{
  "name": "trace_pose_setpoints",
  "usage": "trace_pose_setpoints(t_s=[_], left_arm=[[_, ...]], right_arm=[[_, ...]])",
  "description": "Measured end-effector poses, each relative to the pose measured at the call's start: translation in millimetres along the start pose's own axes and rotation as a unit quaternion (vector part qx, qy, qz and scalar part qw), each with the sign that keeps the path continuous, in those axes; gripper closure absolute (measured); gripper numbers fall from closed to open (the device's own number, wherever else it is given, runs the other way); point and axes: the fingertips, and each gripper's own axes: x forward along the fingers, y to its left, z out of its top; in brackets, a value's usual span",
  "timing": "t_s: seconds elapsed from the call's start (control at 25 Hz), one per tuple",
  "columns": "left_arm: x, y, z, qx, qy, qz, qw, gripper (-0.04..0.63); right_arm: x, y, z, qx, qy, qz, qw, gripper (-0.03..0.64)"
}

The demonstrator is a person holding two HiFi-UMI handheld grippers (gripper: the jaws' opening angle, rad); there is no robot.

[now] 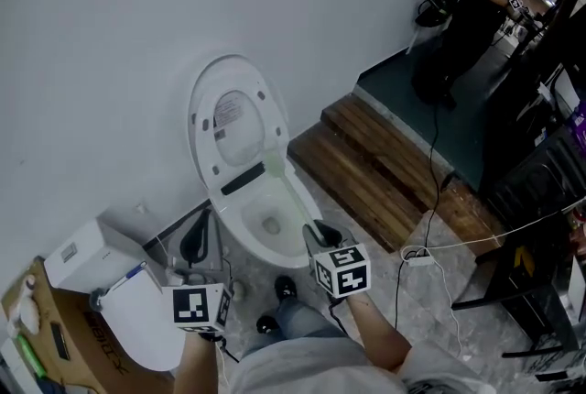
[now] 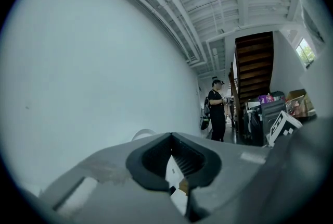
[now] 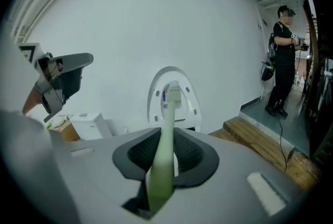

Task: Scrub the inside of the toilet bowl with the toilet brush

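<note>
Right tool [image 1: 318, 239] [image 3: 163, 164]: grey moulded body, ribbed black pads closed on the handle of the toilet brush [image 1: 291, 193] [image 3: 167, 129]. The handle is a smooth, pale green plastic rod, thicker at the grip end and tapering forward. It ends in a small blocky head of pale bristles.

Head view: the brush slants up and away from the right tool across the toilet bowl [image 1: 259, 241]. Its head is at the rear of the bowl, close under the hinge of the raised lid [image 1: 233, 119]. Whether the bristles touch the porcelain cannot be told.

The bowl is glossy white ceramic, an oval basin with a dark drain spot at the bottom. The lid stands upright against the plain matt white wall [image 1: 110, 35]. The lid is a rounded oval with small buffers round its rim and a label in the middle.

Left tool [image 1: 195, 284] [image 2: 171, 137]: same grey shell and black grooved pads. The jaws are drawn together at the tips with nothing between them. It is held low at the person's left (well apart from the bowl).

Surroundings:
- Right of the toilet, a dark wooden step [image 1: 385, 170] of grained planks.
- Mottled grey stone floor [image 1: 439, 291] with thin cables lying across it.
- Lower left, a brown cardboard box [image 1: 57, 339].
- Far right, a person [image 1: 474, 12] in dark clothes stands in the background.
</note>
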Motion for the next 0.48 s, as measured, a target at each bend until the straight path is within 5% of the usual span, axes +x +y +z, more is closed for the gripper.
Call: trace_pose_setpoints(t_s=[0.48], left_arm=[[-6.8, -13.7, 26.6, 0.001, -0.016, 0.005, 0.9999, 0.591]], right_arm=[[-32.2, 3.3, 60.6, -0.043, -0.091, -0.007, 0.995, 0.541]])
